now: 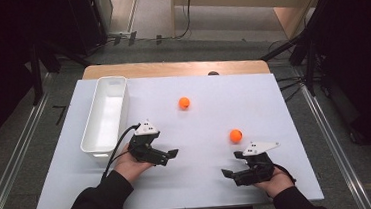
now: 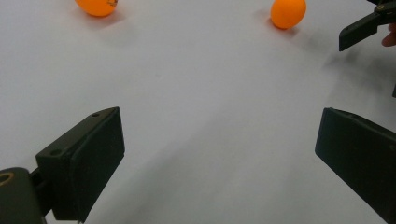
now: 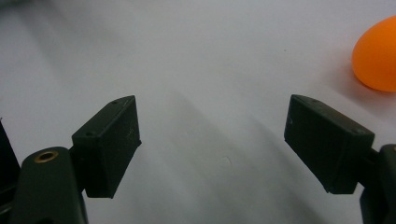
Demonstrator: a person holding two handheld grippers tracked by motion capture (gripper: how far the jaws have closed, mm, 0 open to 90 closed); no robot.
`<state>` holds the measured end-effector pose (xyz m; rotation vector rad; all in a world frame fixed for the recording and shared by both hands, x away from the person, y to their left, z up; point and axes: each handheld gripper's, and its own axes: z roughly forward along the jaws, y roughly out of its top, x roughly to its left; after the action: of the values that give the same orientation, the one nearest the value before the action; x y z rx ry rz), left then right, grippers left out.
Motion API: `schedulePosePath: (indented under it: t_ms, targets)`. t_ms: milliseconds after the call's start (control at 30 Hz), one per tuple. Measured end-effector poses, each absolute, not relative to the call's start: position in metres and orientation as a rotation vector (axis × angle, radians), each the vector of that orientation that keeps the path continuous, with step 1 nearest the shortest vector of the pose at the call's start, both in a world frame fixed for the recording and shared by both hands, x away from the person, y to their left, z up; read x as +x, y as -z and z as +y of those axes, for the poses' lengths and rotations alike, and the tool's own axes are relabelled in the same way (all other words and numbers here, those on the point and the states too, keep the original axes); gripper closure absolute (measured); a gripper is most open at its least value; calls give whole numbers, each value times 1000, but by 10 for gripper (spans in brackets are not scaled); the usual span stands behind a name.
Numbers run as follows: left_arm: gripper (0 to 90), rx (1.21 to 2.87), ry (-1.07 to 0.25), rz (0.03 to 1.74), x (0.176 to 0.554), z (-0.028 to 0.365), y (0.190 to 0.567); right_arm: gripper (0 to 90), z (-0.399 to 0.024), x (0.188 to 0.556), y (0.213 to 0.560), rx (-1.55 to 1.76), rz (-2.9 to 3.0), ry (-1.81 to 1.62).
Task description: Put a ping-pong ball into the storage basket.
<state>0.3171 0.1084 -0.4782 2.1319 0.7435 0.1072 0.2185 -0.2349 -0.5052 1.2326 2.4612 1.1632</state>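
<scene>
So there's a big flat white surface (image 1: pixel 204 173), with a long white rectangular plastic bin (image 1: pixel 105 115) along its left side, long axis running away from the person, nothing in it as far as I can see. Left gripper (image 1: pixel 170 155) and right gripper (image 1: pixel 232 164) both hover low with fingers spread wide, gripping nothing. Two small round orange balls: the near one (image 1: pixel 235 135) sits just beyond the right gripper, the far one (image 1: pixel 184 103) mid-surface.
</scene>
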Motion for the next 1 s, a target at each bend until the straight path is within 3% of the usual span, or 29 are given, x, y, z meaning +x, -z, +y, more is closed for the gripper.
schedulePosePath:
  t_ms: [1000]
  targets:
    - [43,2120,-90,758,340,90,464,168,-235,219,505,1247,2440,-1162]
